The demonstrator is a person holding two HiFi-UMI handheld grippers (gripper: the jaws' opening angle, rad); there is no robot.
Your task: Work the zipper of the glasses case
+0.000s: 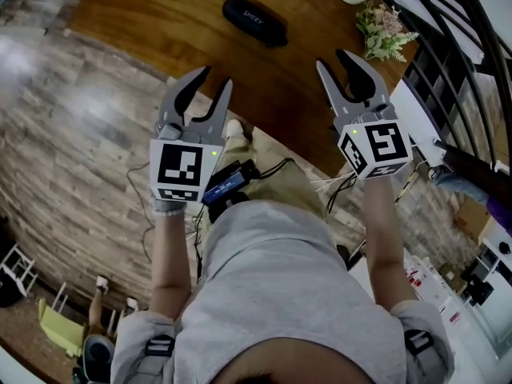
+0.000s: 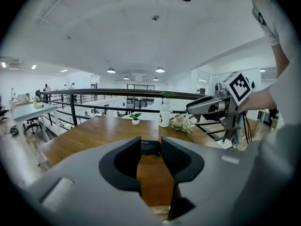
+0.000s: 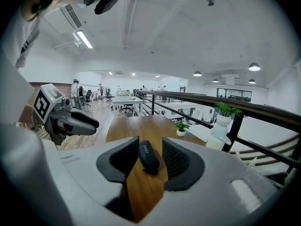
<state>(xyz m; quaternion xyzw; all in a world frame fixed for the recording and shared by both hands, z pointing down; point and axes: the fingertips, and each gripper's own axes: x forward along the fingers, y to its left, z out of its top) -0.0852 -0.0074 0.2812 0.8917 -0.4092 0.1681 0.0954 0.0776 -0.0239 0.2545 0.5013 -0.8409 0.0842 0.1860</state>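
Wooden table [image 1: 152,30]: glasses case [image 1: 254,20] lies diagonally, untouched.

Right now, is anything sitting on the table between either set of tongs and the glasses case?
Nothing visible. Only bare wooden table lies between the glasses case and the open left tongs and right tongs, both still short of it. The flower sprig sits off to the right, out of either path.

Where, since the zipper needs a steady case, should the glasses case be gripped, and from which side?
Probably across its narrow width near one end, jaws coming down from the person's side: the glasses case lies flat on the table, long and low, leaving its other end free.
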